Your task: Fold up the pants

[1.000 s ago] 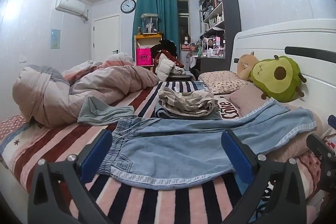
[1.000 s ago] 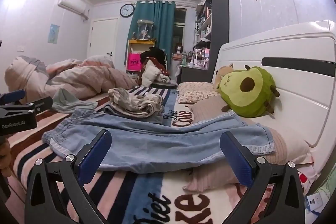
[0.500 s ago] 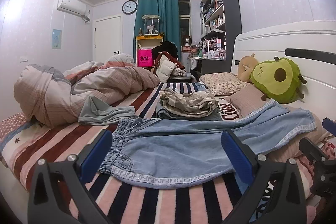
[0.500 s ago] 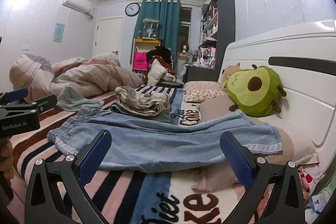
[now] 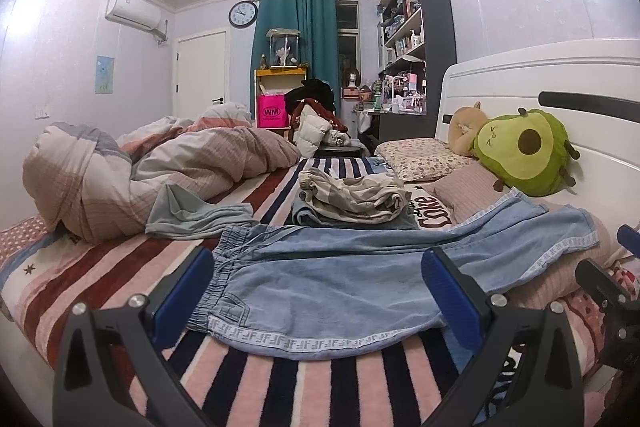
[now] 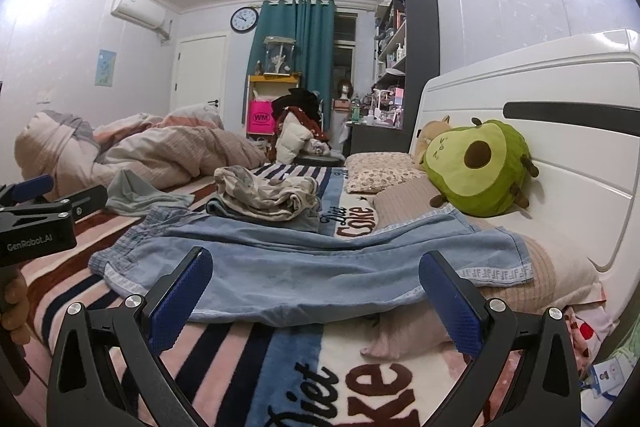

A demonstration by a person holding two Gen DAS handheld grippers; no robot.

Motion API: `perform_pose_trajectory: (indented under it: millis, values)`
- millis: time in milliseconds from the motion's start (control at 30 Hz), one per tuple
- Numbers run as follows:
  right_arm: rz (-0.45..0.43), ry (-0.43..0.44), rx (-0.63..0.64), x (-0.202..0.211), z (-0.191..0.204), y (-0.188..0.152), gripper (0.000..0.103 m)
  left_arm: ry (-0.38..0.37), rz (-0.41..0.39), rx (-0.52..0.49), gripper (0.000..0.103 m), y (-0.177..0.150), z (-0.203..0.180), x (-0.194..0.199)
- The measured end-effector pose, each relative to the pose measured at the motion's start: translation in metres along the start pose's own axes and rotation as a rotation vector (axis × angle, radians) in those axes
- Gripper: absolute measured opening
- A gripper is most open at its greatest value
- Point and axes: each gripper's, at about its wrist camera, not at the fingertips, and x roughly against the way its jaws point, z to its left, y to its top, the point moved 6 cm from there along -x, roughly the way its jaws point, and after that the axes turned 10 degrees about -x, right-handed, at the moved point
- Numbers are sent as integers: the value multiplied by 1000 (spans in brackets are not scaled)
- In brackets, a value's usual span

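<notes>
1. Hovering low over the bed (image 5: 280,383), the left gripper (image 5: 318,293) has its jaws spread wide and nothing between them. From the left wrist, the pants (image 5: 360,279) lie flat across the striped blanket, one leg stacked on the other. The elastic waistband sits by the left finger, and the cuffs run up onto a pillow (image 5: 468,187) under the avocado plush (image 5: 524,151).

2. Behind them, touching the far edge, sits a pile of folded clothes (image 5: 352,197). A grey garment (image 5: 192,215) lies near the waistband. That's the hazard on this side, I reckon: a deep grab at the waist could snag either neighbour.

3. Over to the right wrist now. The right gripper (image 6: 316,291) is wide open too, empty, poised just short of the pants' (image 6: 300,275) near edge, toward the leg end. The left gripper (image 6: 36,223) shows at the frame's left, apart from the cloth.

4. The cuffs (image 6: 496,273) ride up on the pillow (image 6: 540,275), so the legs aren't level. Likely trouble:
   - pinching only the top layer, so the lower leg stays behind and the fold skews;
   - catching blanket pile along with denim;
   - cuffs sliding off the pillow slope mid-lift.
</notes>
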Motion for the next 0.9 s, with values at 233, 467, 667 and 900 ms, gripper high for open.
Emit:
perform_pose_trajectory:
  millis: [233, 467, 667, 900]
  values:
    - [5, 4, -1, 5, 2, -2, 102, -9, -8, 7, 102, 0, -2, 3]
    - [12, -8, -14, 9, -3, -3, 102, -20, -1, 13, 102, 1, -4, 2]
    - [12, -8, -18, 9, -4, -3, 102, -21, -1, 13, 102, 1, -4, 2]
    - [12, -9, -20, 9, -4, -3, 102, -21, -1, 12, 102, 1, -6, 2]
